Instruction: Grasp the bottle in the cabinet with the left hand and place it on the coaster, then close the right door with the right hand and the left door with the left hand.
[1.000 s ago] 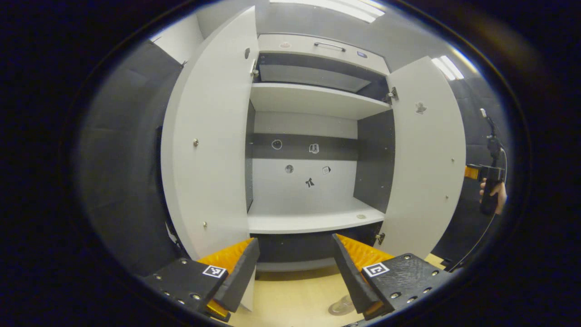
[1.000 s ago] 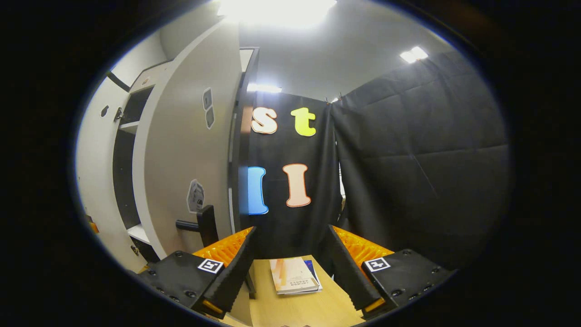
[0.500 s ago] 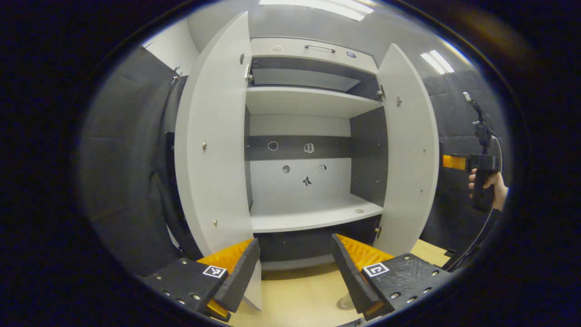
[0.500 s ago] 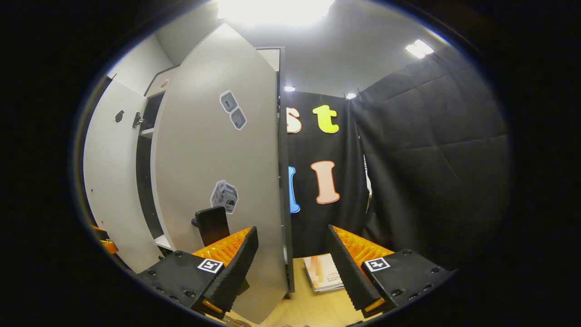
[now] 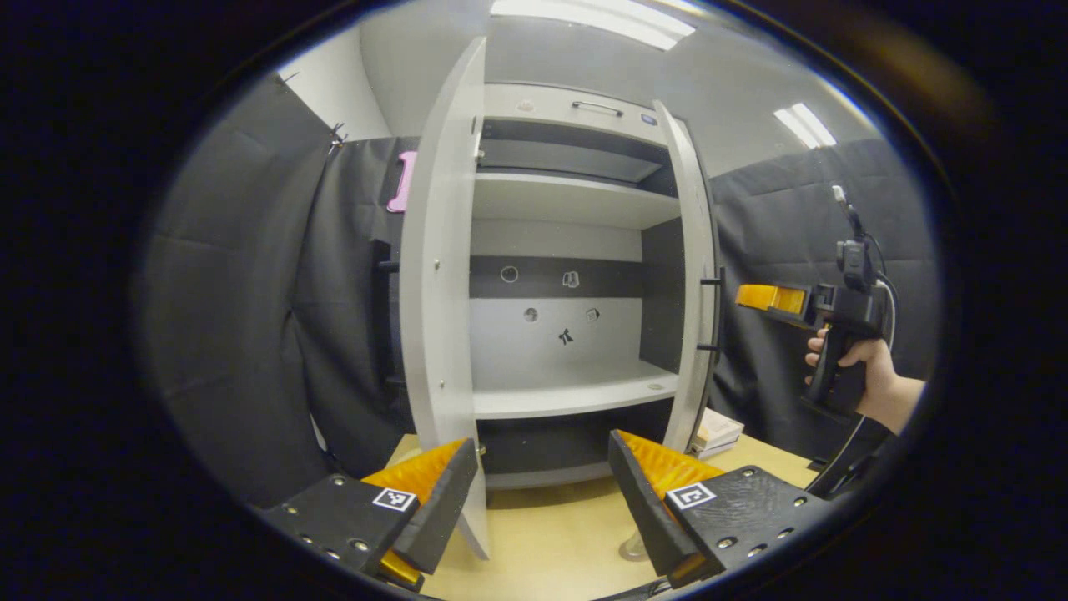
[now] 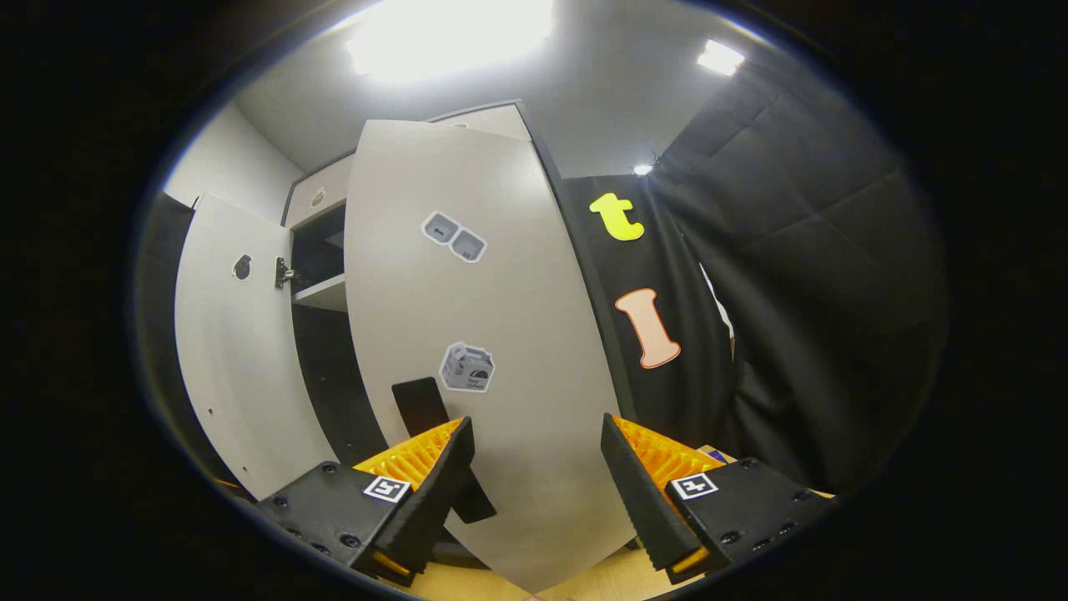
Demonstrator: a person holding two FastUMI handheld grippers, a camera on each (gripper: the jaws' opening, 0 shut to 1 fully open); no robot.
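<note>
The white cabinet stands on a wooden table with both doors partly open. In the left gripper view the left door and the right door both show nearly edge-on. My left gripper is open, low in front of the cabinet and apart from it. A clear glassy object stands on the table, mostly hidden behind that gripper's right finger. A hand holds my right gripper close to the right door's outer side. In the right gripper view that gripper is open, facing the right door's outer face beside its black handle.
Books lie on the wooden table to the right of the cabinet. The left door's inner face stands out toward me. Black cloth walls close in on both sides. The lower shelf is bare.
The right door has swung a good way toward shut, with the right gripper following its outer face. The left gripper's view has shifted, so both doors now look edge-on.
</note>
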